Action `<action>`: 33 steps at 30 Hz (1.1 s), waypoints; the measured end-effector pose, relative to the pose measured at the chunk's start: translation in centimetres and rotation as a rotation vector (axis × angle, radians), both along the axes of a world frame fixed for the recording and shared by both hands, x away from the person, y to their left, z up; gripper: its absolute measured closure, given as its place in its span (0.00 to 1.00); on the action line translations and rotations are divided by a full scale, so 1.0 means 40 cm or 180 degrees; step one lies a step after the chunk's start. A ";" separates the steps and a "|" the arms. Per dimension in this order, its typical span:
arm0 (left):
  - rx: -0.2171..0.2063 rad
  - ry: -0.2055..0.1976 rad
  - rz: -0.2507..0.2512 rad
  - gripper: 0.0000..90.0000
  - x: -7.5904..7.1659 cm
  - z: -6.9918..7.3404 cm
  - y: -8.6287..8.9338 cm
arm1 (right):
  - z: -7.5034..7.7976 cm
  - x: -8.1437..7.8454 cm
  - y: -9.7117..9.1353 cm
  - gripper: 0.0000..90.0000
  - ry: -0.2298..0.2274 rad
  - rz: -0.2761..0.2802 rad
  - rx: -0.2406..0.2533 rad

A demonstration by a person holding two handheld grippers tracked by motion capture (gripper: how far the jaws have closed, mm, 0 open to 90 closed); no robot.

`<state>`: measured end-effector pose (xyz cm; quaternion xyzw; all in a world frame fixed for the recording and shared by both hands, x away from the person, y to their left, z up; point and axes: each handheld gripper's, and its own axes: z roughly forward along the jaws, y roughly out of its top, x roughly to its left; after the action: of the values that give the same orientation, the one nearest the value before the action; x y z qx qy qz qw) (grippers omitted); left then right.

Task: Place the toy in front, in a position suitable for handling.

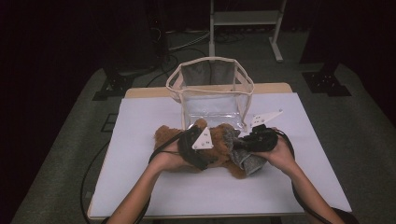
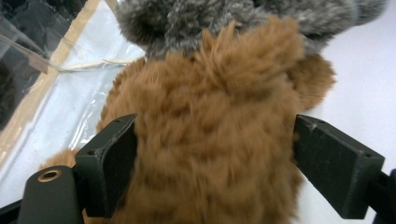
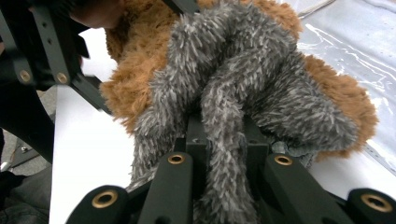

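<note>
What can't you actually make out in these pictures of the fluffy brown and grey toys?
- Brown plush toy: face and shape hidden in the high view by the left gripper and hand; blurred and cut off below in the left gripper view.
- Grey plush piece: its lower end is buried between the right gripper jaws.
- Clear bag: whether anything lies inside is lost to glare.

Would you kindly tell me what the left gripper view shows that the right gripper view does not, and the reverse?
The left gripper view has the left gripper with its jaws wide on either side of the brown plush toy, and the clear bag's beige trim. The right gripper view has the right gripper shut on the grey plush toy. Both show the brown fur, the grey fur, clear plastic and the white table.
</note>
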<state>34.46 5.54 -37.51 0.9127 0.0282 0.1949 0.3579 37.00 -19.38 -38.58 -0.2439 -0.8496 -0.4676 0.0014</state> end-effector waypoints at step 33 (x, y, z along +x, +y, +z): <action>-0.0435 0.0418 -0.0553 0.52 -0.031 0.053 -0.029 | 0.076 -0.100 -0.047 0.86 -0.0177 0.0167 0.0228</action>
<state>33.23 4.38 -35.38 0.8961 -0.0144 0.1006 0.4322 33.01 -21.25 -35.54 -0.2082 -0.8382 -0.5041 -0.0011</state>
